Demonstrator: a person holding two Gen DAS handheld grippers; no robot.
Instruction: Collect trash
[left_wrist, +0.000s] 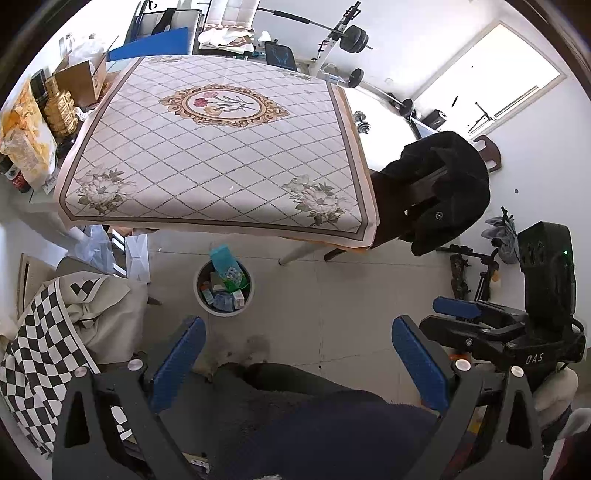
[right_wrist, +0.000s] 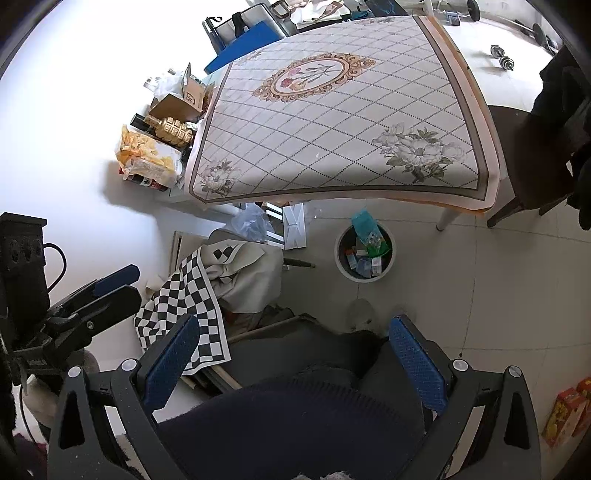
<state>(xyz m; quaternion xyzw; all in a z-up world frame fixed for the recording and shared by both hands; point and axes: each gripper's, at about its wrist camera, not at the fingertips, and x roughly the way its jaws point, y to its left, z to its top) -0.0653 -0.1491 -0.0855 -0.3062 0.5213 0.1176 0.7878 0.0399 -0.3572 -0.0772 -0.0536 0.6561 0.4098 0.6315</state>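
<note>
Both tools, left tool (left_wrist: 299, 363) and right tool (right_wrist: 295, 360), gape unloaded above dark-trousered knees; filled bin (left_wrist: 224, 283) stands beside the surface (left_wrist: 221, 147).

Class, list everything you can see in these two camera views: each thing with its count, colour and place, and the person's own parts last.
Table: one, floral diamond-patterned cloth, centre.
Bin: one, white, on the floor by the table, holding boxes and wrappers.
Checked cloth: one, black and white, left.
Coat: one, black, over a chair, right.
Snack bag: one, orange, left of the table.
Barbell: one, black, far wall.
Left gripper: blue pads, open, empty.
Right gripper: blue pads, open, empty.
</note>
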